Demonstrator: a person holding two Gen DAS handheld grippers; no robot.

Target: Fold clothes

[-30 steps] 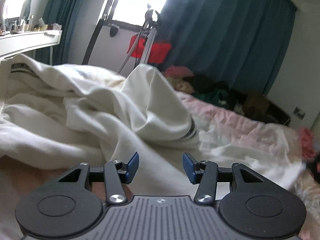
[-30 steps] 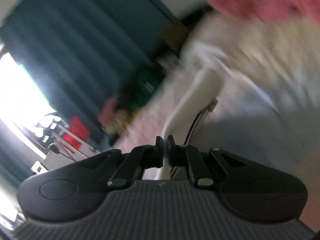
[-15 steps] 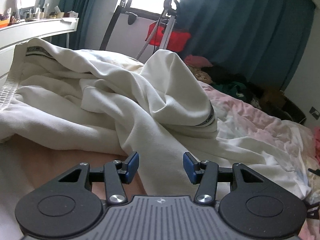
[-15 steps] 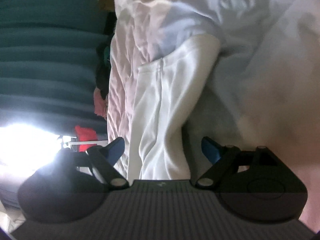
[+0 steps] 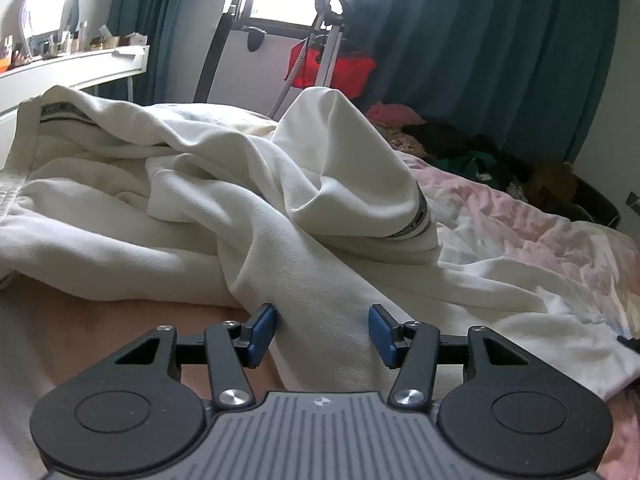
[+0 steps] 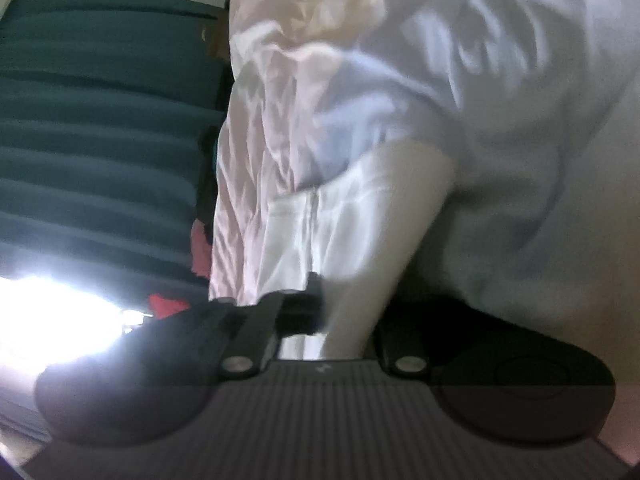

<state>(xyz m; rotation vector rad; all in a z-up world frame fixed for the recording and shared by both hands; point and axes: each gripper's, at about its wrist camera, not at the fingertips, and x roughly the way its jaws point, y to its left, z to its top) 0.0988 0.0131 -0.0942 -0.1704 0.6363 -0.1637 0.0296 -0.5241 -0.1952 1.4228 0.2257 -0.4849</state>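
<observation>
The left gripper point(image 5: 322, 330) has its jaws opening, straddling a ridge of the rumpled cream twill garment point(image 5: 248, 200) that fills the frame's middle. The right gripper point(image 6: 340, 312), blurred, is pressed together on a white fold point(image 6: 384, 216). The crinkled pink-and-white bedsheet point(image 5: 520, 232) lies at right.

A crumpled cream-white ribbed garment point(image 5: 248, 216) is heaping high across the bed, blocking the way ahead of the left gripper point(image 5: 322, 334); a fold of it is lying between the opening jaws. The rumpled pink-and-white bedsheet point(image 5: 532, 236) to the right is lying low and passable. A white shelf point(image 5: 80, 68) is crowding the far left
</observation>
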